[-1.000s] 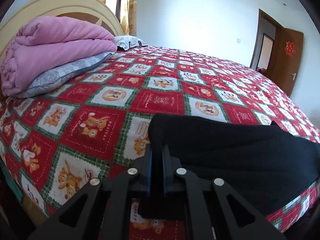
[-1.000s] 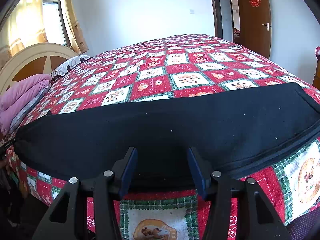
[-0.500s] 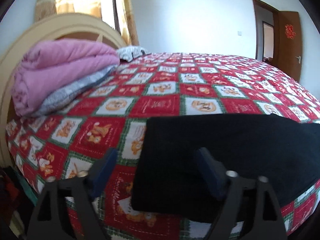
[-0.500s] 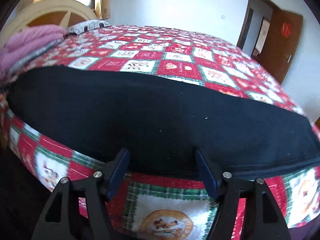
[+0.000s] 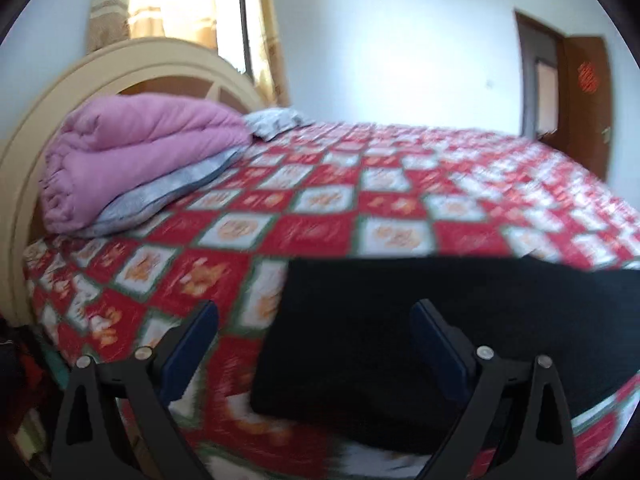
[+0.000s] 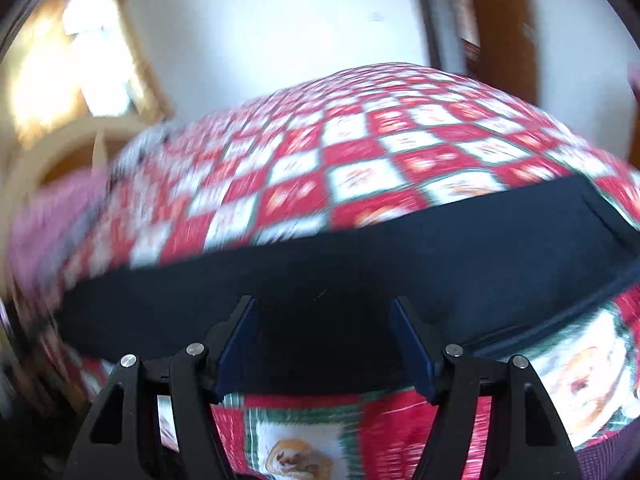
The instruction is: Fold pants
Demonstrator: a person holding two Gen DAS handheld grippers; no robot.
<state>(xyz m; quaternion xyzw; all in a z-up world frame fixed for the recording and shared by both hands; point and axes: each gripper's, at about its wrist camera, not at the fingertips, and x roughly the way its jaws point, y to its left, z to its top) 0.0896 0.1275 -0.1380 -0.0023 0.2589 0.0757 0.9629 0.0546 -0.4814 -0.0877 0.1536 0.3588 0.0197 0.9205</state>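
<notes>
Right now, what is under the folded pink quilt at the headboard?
A grey pillow lies under the pink quilt, resting on the red patterned bedspread. Anything beneath their middle is covered.

Both views motion-blurred, right wrist worse. Bedspread [image 5: 312,232] pattern unreadable. Black pants [image 6: 360,276] cut off at the right edge in both views. Door [image 5: 588,92] decoration just a red smear.

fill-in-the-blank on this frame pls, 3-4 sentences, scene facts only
1. The pants lying on the bed are ____ in colour.
2. The folded quilt by the headboard is ____.
3. The left tool has its jaws ____, gripping nothing.
4. The bedspread is checked in white and ____.

Missing words: black; pink; open; red
</notes>
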